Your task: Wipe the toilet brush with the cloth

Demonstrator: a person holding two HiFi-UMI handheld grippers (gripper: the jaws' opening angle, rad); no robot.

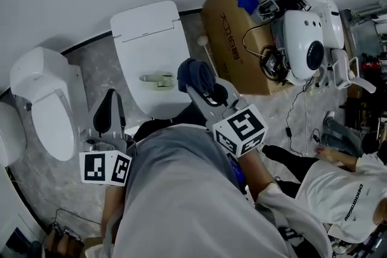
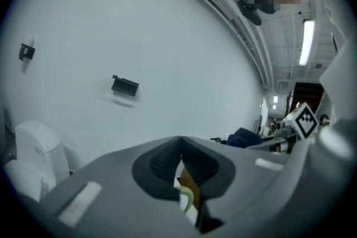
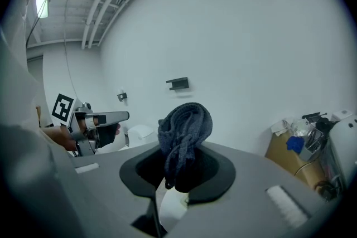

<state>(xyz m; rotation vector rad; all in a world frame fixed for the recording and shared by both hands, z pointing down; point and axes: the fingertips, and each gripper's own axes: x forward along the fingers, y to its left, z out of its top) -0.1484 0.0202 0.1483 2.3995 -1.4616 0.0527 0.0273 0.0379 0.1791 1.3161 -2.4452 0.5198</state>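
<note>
- Shirt (image 1: 181, 202), grey: nearest, below both grippers.
- Right gripper (image 1: 205, 90) (image 3: 179, 154): jaws clamped on dark blue cloth (image 1: 193, 74) (image 3: 186, 122), which bunches above the tips.
- Left gripper (image 1: 110, 107) (image 2: 180, 146): jaws closed, pads meeting, holding nothing.
- Brush (image 1: 156, 78) (image 2: 187, 197), pale green: lying on toilet lid (image 1: 151, 33), beyond left jaws, left of right jaws.
- Box (image 1: 233, 39), cardboard: right of right jaws.

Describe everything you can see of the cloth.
The cloth is dark blue-grey, with a ribbed, knitted look, and seems soft and thick. It is bunched into loose folds, not spread out. The right hand-held gripper is shut on its lower part, and the rest stands up past the fingertips as a rounded bundle. It is held in the air, and nothing but the jaws seems to touch it.
</note>
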